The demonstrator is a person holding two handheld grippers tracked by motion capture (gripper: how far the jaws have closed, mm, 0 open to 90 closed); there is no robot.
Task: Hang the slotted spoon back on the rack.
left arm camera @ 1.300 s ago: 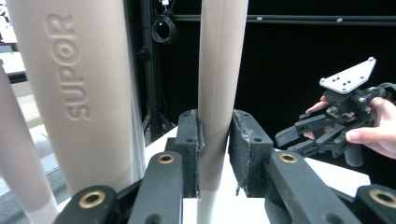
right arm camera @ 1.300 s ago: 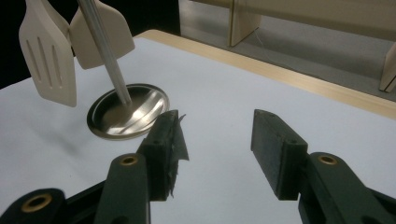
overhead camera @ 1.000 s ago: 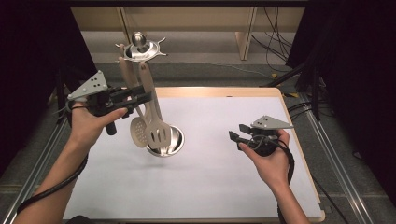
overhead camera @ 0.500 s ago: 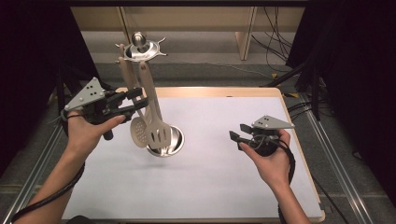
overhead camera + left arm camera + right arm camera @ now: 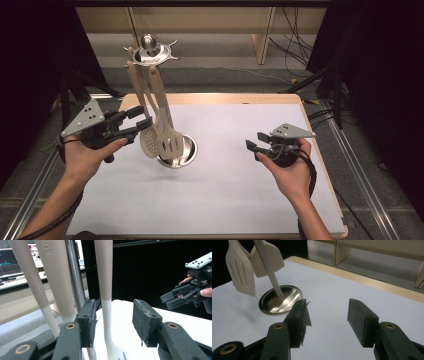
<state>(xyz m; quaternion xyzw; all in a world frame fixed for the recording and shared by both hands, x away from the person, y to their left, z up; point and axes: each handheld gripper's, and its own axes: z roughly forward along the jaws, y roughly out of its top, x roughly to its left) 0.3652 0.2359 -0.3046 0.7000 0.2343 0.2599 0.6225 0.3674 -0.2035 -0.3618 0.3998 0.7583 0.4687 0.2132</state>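
left gripper (image 5: 142, 125) level at table's left edge, jaws just opening astride spatula handle (image 5: 105, 277) | right gripper (image 5: 254, 142) level near right edge, jaws wide, empty

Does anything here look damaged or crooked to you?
Yes, one small thing: the black pad on the right gripper is frayed, a torn flap peeling off its left jaw. The beige plastic spatulas hang tilted from the steel utensil stand, but that looks normal for hanging tools.

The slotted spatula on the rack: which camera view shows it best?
The high view: the slotted spatula hangs there whole, handle to blade, beside the left hand-held gripper. The right gripper view shows its slotted blade; the left gripper view shows handles, and I cannot tell which is its.
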